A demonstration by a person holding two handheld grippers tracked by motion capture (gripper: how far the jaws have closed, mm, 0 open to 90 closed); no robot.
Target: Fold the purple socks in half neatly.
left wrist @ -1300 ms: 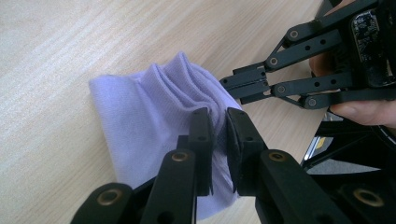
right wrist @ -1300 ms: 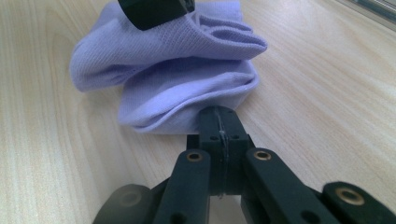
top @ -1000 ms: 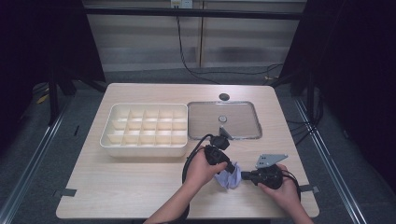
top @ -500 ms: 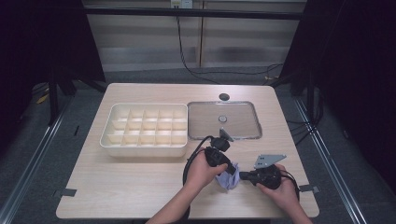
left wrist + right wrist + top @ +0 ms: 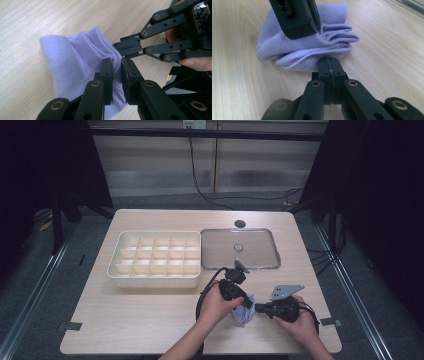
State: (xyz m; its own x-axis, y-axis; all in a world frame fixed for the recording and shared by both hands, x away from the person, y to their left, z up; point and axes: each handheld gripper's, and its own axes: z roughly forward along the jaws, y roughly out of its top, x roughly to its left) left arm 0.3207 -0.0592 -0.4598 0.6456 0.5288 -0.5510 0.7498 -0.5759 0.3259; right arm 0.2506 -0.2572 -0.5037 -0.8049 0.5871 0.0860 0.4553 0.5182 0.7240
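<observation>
**Sock pinched from both sides**

Sock (image 5: 75, 65), lavender and folded, lies on the desk (image 5: 140, 320) near its front edge, long axis unclear in the bunched folds. Left tool (image 5: 117, 72) clamps its layered edge; right tool (image 5: 329, 65) clamps a fold from the opposite side, jaws together.

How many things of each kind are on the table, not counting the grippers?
Lilac sock: 1
Cream divided tray: 1
Clear lid: 1
Small dark disc: 1
Total: 4
</observation>
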